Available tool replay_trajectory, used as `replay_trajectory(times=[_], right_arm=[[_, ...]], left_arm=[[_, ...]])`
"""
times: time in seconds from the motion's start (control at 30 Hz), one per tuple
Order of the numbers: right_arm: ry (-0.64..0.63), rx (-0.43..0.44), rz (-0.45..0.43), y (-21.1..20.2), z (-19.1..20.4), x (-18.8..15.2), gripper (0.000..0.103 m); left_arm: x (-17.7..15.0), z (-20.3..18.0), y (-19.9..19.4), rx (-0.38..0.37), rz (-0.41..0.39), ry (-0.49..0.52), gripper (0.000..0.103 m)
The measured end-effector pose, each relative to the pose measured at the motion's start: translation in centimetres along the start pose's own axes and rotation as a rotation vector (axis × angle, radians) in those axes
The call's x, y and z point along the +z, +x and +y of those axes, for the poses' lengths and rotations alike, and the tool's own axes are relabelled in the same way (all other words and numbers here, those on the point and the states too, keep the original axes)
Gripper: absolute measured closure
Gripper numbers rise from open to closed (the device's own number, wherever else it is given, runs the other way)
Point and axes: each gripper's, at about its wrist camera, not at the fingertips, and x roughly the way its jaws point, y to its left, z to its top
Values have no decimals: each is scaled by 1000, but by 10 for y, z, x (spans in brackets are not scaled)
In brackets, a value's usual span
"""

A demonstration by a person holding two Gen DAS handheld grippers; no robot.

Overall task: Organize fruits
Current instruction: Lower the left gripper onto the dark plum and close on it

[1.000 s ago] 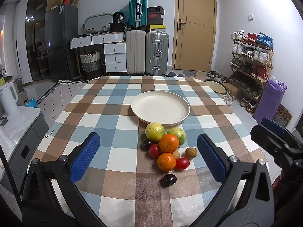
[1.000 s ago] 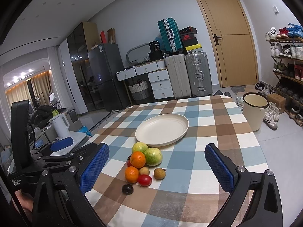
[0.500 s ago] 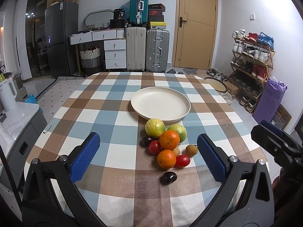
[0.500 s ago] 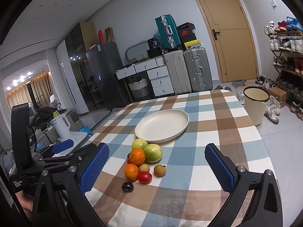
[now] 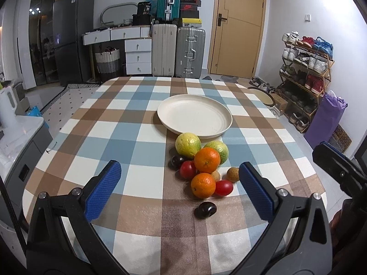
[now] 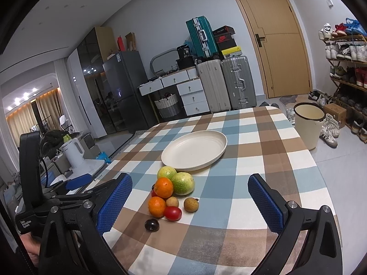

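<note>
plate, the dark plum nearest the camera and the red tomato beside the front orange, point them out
plate (image 5: 195, 114), left wrist view, bare centre
dark plum (image 5: 205, 209), left wrist view, middle of skin
red tomato (image 6: 172, 213), right wrist view, top

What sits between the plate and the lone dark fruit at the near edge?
The fruit pile: two green citrus, two oranges, red tomatoes and small brown fruits, between the plate and the dark fruit. Both wrist views show it.

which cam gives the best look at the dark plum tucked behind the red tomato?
Left wrist. There the dark plum shows most of its body, left of the red tomato and below the yellow-green citrus. In the right wrist view only a dark sliver peeks out beside the upper orange.
</note>
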Motion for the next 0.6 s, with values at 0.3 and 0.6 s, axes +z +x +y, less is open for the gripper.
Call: replay_trajectory(times=[0.3, 0.6], right_arm=[[13, -4, 32, 11, -11, -5, 0], [32, -4, 54, 24, -22, -12, 0]], left_arm=[[-15, 5, 28, -36, 90, -1, 1], [-36, -5, 60, -56, 188, 41, 1]])
